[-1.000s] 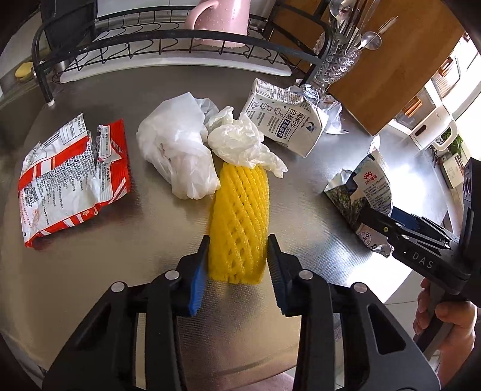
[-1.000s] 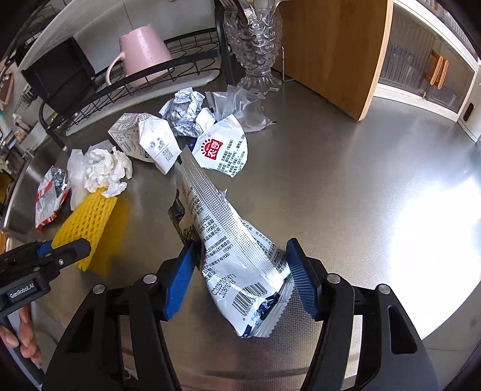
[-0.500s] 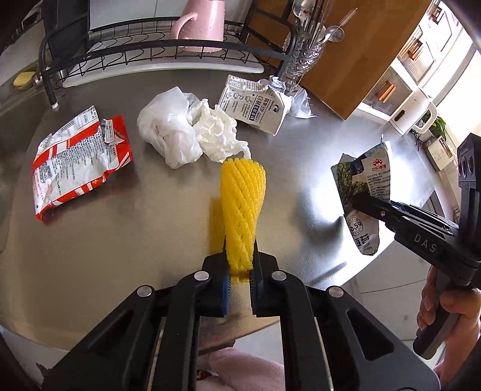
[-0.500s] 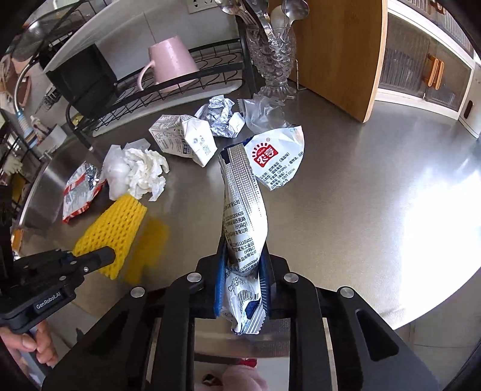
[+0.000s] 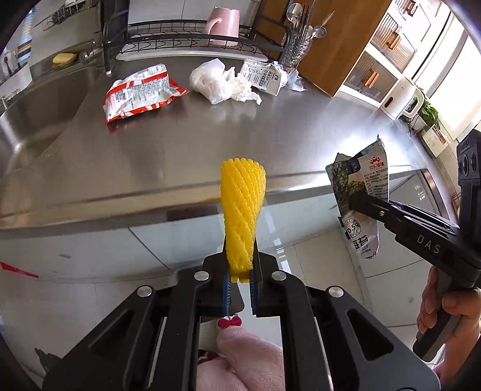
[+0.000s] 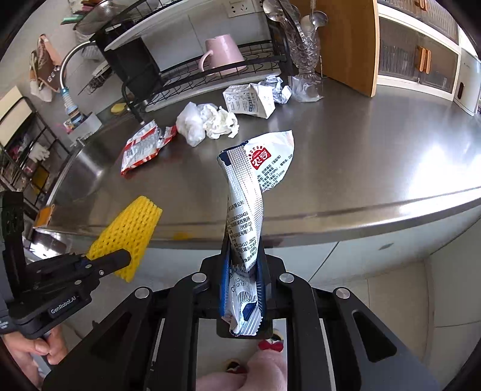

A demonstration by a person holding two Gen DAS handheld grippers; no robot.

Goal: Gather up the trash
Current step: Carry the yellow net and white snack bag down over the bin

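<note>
My left gripper [image 5: 240, 261] is shut on the lower end of a yellow foam net sleeve [image 5: 243, 198], which stands upright off the counter. My right gripper [image 6: 243, 264] is shut on a silver and white snack wrapper [image 6: 244, 192], held just as high. Both grippers hang in front of the steel counter's front edge [image 5: 120, 195]. In the left wrist view the right gripper [image 5: 356, 199] and its wrapper [image 5: 366, 177] show at the right. The right wrist view shows the left gripper [image 6: 121, 259] and net [image 6: 129, 228] at the left.
On the counter lie a red and white wrapper [image 5: 138, 90], a white bag with crumpled tissue [image 5: 216, 81], a milk carton [image 5: 264, 78] and crumpled foil [image 6: 278, 90]. Behind stand a dish rack [image 5: 195, 36] with a pink mug [image 5: 222, 25] and a glass cutlery holder [image 5: 300, 48]. A sink [image 5: 39, 108] lies left.
Both grippers closed on their items, the left on the yellow net and the right on the snack wrapper. Both then lifted them and drew back past the counter's front edge.
</note>
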